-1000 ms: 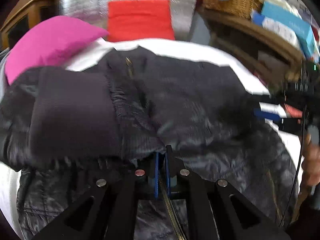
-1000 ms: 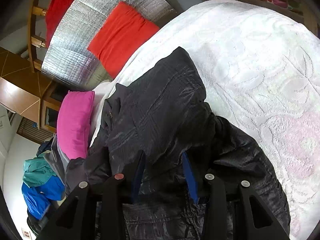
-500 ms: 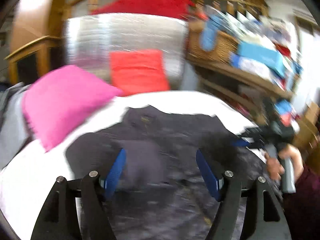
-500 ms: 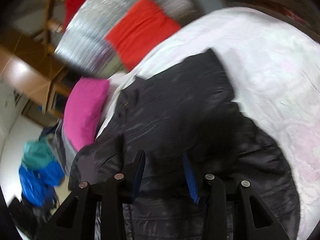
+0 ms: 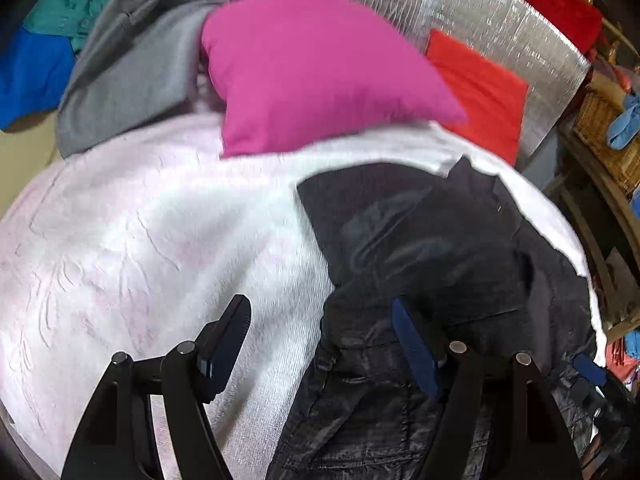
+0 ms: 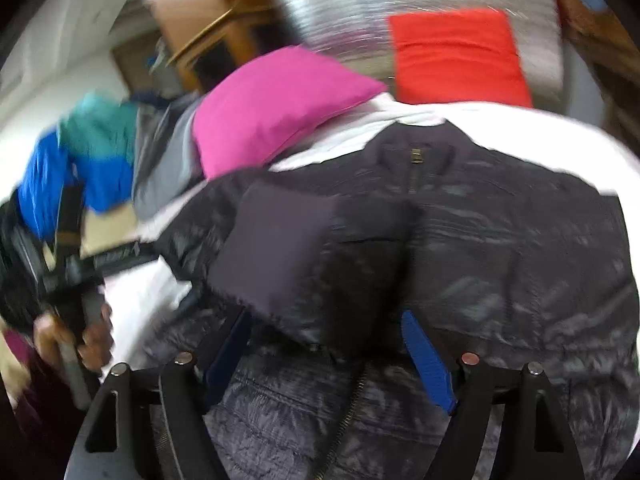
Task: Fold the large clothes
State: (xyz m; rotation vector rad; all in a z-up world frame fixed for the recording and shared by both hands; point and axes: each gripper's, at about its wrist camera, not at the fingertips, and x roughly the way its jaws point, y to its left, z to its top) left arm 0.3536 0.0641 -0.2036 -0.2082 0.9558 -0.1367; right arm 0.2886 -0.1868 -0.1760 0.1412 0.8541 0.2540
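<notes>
1. Jacket (image 6: 460,240): a dark, shiny padded garment, laid on the bed with its collar and brass zip toward the pillows. One sleeve is folded across the front, its dull cuff lying on the chest.
2. Bed (image 5: 140,248): covered by a white textured blanket; the jacket is placed on its right part as seen from the left wrist view.
3. Left hand-held gripper (image 5: 320,344): the jaws are held well apart, with nothing clamped. One blue pad is seen over the blanket, the other over the jacket's edge.
4. Right hand-held gripper (image 6: 328,352): the jaws are opening, spread wide above the jacket front. No fabric is pinched between the pads.
5. Pink pillow (image 5: 320,72): set at the head of the bed, beside the jacket's collar end.
6. Red pillow (image 6: 460,56): propped against a silver foil panel (image 5: 500,32).
7. Grey, teal and blue clothes (image 5: 120,68): heaped beyond the pink pillow.
8. Hand (image 6: 80,340): a person's left hand, seen gripping a handle at the left edge of the right wrist view.
</notes>
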